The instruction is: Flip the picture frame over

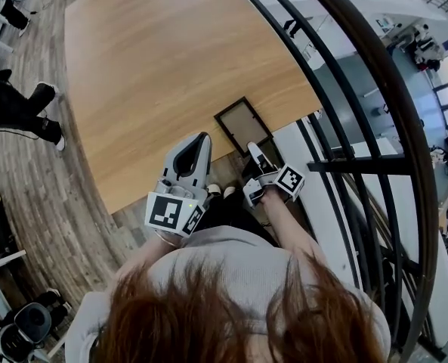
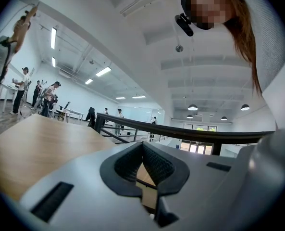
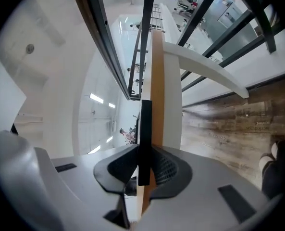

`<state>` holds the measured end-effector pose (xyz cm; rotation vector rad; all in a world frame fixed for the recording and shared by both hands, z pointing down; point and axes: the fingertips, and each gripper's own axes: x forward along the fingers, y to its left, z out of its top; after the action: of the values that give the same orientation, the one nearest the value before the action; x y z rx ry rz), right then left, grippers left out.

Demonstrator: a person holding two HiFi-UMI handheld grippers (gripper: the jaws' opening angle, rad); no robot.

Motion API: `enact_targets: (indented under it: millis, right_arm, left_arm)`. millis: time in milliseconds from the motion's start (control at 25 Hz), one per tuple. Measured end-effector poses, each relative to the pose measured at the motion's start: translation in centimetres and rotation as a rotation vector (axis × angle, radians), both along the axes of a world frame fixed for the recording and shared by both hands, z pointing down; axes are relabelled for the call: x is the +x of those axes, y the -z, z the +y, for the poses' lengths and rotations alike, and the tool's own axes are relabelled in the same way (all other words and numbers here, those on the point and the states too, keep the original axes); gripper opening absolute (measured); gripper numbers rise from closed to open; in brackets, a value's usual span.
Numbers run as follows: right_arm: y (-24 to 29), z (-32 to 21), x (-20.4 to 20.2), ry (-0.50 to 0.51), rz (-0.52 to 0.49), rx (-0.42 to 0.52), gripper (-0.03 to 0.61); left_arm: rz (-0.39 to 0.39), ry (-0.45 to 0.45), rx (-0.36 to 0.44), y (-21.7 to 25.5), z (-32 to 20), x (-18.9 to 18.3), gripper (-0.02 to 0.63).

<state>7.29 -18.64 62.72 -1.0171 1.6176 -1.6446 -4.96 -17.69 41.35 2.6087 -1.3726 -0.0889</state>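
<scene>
Grip first: R gripper (image 1: pixel 255 151), rolled on its side, is clamped on the near short edge of the picture frame (image 1: pixel 242 124), with the dark rim pinched in its jaws. L gripper (image 1: pixel 201 141) sits just left, jaws together, empty. Frame looks flat at the table (image 1: pixel 156 66) edge, long axis running away from R gripper, so R hand is placed to flip it.

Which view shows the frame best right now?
The head view: the whole frame shows there, lying at the near corner of the table. The right gripper view shows only its dark edge, clamped by the right gripper. The left gripper view does not clearly show it.
</scene>
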Motion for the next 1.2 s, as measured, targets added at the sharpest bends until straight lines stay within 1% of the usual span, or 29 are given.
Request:
enact_targets:
  millis: [40,120,440,520,600,680,760,840,960,1000,1120,1200]
  right_arm:
    - [0.1,0.1,0.1,-0.007,-0.01,0.002,0.087]
    - [0.1,0.2,0.2,-0.023,-0.021,0.0,0.087]
    - [1.2,0.4,0.4,-0.066,-0.005,-0.007,0.086]
    - [1.9,0.3,0.7,-0.083,0.021,0.004,0.086]
    - [2.8,0.0,1.4,-0.108,0.086,0.03,0.086]
    - [3.9,-0.4,2.4,-0.118,0.211,0.069,0.086]
    - [5.4,-0.9,3.0,-0.1,0.369,0.132,0.086]
    - [7.2,-1.4,2.8,-0.052,0.567,0.229,0.086]
    - [9.1,-1.8,1.9,0.037,0.911,0.377,0.086]
    - [9.4,-1.8,1.7,0.06,1.007,0.416,0.086]
    - [10.2,-2.0,0.9,0.12,1.251,0.537,0.086]
    - [10.8,-2.0,-0.2,0.198,1.448,0.668,0.086]
  left_arm:
    - [0.0,0.0,0.0,0.0,0.0,0.0,0.006]
    - [0.0,-0.002,0.0,0.0,-0.1,0.1,0.006]
    - [-0.001,-0.006,0.0,0.1,-0.2,0.3,0.006]
    - [0.0,-0.003,0.0,0.1,-0.2,0.1,0.006]
    - [0.002,-0.001,0.002,0.1,-0.3,-0.1,0.006]
    - [0.002,0.001,0.002,0.1,-0.3,-0.1,0.006]
    - [0.002,0.004,0.001,0.0,-0.4,-0.1,0.006]
    - [0.003,0.01,0.001,0.0,-0.5,-0.3,0.006]
    - [0.005,0.02,0.003,0.1,-0.7,-0.5,0.006]
    - [0.005,0.024,0.003,0.0,-0.8,-0.5,0.006]
    - [0.005,0.032,0.004,-0.2,-1.0,-0.5,0.006]
    - [0.004,0.034,0.003,-0.1,-1.1,-0.6,0.006]
